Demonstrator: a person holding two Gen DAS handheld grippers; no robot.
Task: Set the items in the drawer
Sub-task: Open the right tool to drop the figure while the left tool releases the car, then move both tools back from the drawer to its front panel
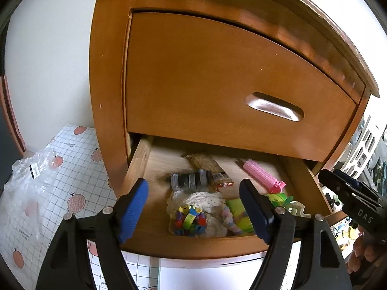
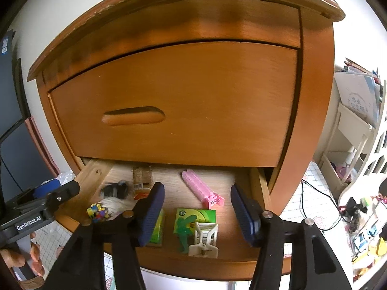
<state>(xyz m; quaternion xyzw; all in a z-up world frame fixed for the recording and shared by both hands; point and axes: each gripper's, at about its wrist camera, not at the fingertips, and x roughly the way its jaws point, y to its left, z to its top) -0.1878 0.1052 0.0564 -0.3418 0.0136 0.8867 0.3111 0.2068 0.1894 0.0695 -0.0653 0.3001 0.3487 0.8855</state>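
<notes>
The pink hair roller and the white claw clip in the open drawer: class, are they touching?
Apart. In the right wrist view the pink hair roller lies further back, while the white claw clip sits near the drawer's front, with a green packet between them.

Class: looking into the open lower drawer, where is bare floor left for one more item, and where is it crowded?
Bare wood lies in the drawer back left corner, beside the gray roll, and between the snack bar and the pink curler. The front is crowded: lace bundle, green packet, white clip.

drawer (image 1: pixel 145 159) back hidden, snack packet (image 2: pixel 142 178) blurred
</notes>
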